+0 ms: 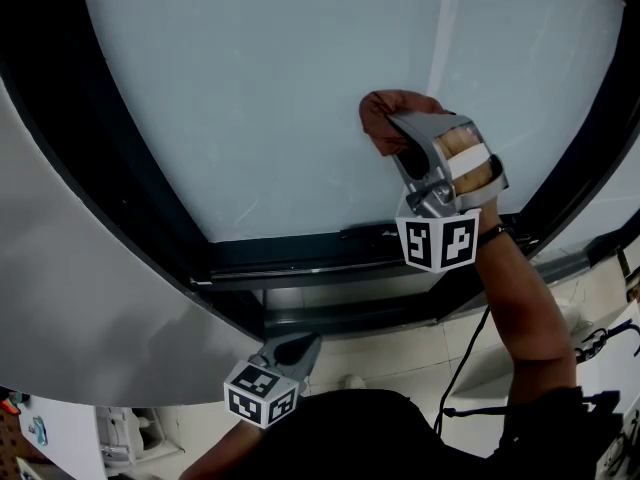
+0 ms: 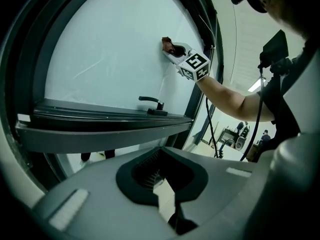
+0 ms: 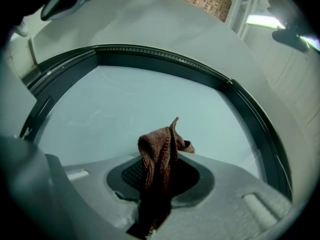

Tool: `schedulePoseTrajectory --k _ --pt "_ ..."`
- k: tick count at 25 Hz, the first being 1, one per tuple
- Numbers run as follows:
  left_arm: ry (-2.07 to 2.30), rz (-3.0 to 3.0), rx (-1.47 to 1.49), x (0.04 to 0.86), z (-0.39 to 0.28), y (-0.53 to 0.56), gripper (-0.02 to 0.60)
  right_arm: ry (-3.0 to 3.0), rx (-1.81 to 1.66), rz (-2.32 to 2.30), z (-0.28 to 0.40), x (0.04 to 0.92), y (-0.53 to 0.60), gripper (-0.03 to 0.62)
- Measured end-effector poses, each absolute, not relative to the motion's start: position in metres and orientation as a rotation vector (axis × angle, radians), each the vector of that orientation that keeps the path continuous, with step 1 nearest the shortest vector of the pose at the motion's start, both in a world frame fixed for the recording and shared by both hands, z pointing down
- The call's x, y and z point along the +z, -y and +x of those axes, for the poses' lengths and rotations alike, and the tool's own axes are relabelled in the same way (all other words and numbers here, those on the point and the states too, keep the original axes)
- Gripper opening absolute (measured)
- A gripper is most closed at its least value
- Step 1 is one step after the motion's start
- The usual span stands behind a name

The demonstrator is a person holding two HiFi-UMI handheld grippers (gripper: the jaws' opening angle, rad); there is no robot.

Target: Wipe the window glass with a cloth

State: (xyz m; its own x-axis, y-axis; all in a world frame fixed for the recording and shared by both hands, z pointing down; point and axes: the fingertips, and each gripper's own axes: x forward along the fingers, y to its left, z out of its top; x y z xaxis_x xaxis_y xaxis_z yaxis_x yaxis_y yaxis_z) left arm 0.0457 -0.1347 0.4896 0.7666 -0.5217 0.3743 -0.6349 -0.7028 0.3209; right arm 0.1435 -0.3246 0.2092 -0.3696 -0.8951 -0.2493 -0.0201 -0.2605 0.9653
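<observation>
The pale frosted window glass [image 1: 280, 98] fills most of the head view. A brown cloth [image 1: 385, 118] is pinched in my right gripper [image 1: 397, 136], which is shut on it and holds it against the glass toward the lower right of the pane. In the right gripper view the cloth [image 3: 157, 154] stands up between the jaws in front of the glass [image 3: 150, 99]. My left gripper [image 1: 292, 350] hangs low, below the window frame, shut with nothing in it. The left gripper view shows the right gripper [image 2: 175, 53] and the cloth [image 2: 167, 45] on the glass [image 2: 110, 59].
A dark frame [image 1: 300, 263] borders the pane, with a black handle [image 2: 150, 104] on its bottom rail. A grey wall panel [image 1: 90, 298] lies left of the window. A black cable [image 1: 465, 368] hangs beside the right forearm [image 1: 520, 298]. Equipment stands on the floor behind.
</observation>
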Motion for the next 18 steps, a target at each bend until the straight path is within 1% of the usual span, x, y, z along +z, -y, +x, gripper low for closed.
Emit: schedulePoseTrajectory --k 18 --pt "0.849 2.527 0.363 0.491 0.05 0.134 0.017 1.395 -1.607 1.065 0.141 0.287 0.322 0.081"
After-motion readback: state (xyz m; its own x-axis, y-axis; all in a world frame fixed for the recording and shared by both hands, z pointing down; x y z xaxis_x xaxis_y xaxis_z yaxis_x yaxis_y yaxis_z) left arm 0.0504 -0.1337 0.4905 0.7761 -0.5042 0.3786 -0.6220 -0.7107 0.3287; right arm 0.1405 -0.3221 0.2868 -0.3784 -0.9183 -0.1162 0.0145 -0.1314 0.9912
